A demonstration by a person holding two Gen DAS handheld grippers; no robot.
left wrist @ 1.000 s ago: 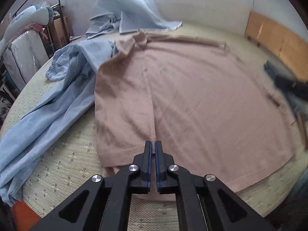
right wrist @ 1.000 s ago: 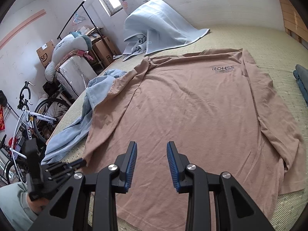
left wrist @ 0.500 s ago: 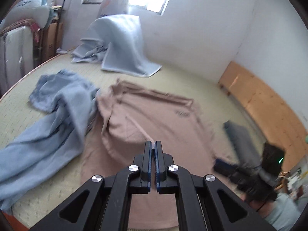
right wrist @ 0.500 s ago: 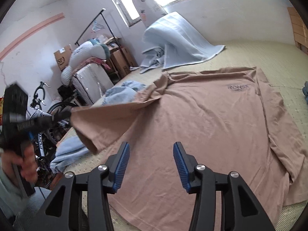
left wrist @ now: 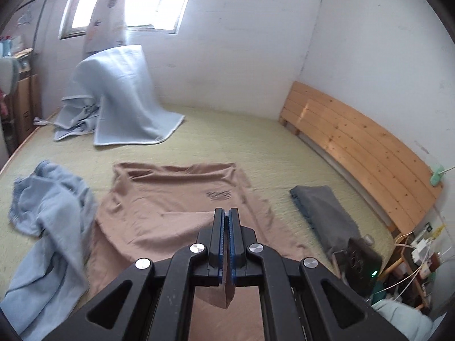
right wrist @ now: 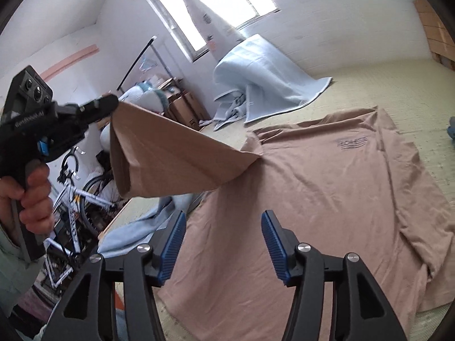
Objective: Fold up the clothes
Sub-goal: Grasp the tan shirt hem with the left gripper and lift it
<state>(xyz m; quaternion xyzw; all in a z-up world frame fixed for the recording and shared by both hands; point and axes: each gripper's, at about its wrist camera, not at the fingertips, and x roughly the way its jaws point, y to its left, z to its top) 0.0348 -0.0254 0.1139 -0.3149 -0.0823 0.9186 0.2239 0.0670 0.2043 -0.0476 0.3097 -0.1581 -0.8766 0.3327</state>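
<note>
A large tan T-shirt [right wrist: 327, 199] with a small dark chest logo lies spread on the straw-mat bed. My left gripper [left wrist: 226, 213] is shut on a fold of it, and tan cloth hangs out below the pads. In the right wrist view that left gripper [right wrist: 112, 105], held by a hand, lifts the shirt's sleeve [right wrist: 159, 156] high at the left, so the cloth stretches up from the bed. My right gripper [right wrist: 223, 218] hovers over the shirt's near hem. Its jaws are opening and nothing is between them.
Light blue jeans [left wrist: 48, 221] lie crumpled left of the shirt. A pale blue blanket [left wrist: 119, 99] is heaped by the window. Folded grey trousers [left wrist: 324, 213] lie at the right near the wooden headboard [left wrist: 364, 153]. A bicycle [right wrist: 76, 196] and boxes stand beyond the bed's left edge.
My left gripper has risen a long way with the shirt's sleeve clamped in it, so its view now looks down on the whole bed. My right gripper's jaws have spread wider.
</note>
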